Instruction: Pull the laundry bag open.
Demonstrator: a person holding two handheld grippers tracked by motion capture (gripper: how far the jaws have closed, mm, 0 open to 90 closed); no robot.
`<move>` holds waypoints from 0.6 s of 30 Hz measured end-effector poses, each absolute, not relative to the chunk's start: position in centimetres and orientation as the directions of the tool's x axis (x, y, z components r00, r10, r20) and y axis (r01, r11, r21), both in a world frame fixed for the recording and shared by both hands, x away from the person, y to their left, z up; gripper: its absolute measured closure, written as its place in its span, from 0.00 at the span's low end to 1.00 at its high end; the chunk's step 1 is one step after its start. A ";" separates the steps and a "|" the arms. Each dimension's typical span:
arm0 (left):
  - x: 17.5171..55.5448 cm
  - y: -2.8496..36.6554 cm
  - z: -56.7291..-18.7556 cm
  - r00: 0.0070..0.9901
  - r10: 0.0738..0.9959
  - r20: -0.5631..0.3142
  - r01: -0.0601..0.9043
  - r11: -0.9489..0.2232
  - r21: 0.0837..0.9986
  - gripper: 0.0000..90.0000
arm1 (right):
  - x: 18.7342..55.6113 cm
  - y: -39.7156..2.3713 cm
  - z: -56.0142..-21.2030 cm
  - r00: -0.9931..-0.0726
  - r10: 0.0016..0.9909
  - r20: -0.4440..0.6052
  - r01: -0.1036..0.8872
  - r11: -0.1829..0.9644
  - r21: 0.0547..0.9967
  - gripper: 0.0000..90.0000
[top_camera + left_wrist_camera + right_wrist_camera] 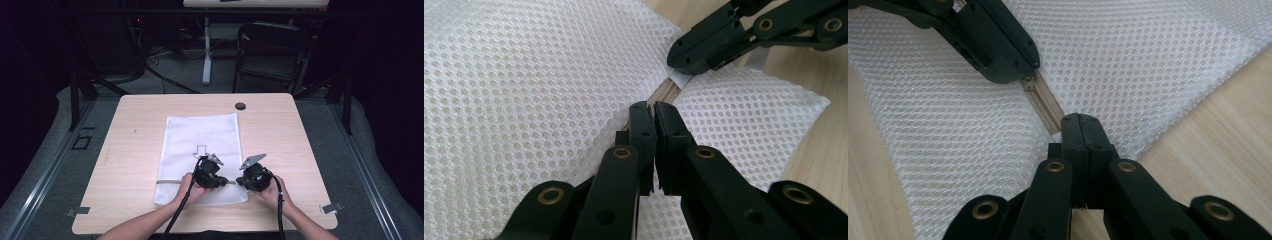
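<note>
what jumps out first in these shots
A white mesh laundry bag lies flat in the middle of the wooden table. At its near edge the left gripper and right gripper meet tip to tip, both shut, over the bag's zipper.

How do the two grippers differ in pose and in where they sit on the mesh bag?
The left gripper sits over the white mesh bag, with its grey plate lying lower; the right gripper sits at the bag's right edge, partly over the table, with its plate tilted up. The left jaws show a thin gap at the tips; the right jaws meet flush. Both point inward at the zipper, jaws shut.
</note>
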State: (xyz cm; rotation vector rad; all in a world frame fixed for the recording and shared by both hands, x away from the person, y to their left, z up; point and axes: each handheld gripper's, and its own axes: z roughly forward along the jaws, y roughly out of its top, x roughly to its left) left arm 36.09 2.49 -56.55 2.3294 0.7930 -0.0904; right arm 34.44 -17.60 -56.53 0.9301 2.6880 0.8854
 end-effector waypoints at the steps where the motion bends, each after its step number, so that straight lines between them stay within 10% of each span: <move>1: 36.2 2.7 -56.6 0.809 0.520 -0.274 0.571 -0.585 0.576 0.98 | 34.4 -17.6 -56.5 -0.792 0.609 0.038 0.512 0.630 0.584 1.00; 18: 36.2 4.6 -56.7 0.786 0.541 -0.300 0.602 -0.559 0.571 0.98 | 34.6 -17.6 -56.5 -0.798 0.601 0.043 0.510 0.636 0.580 1.00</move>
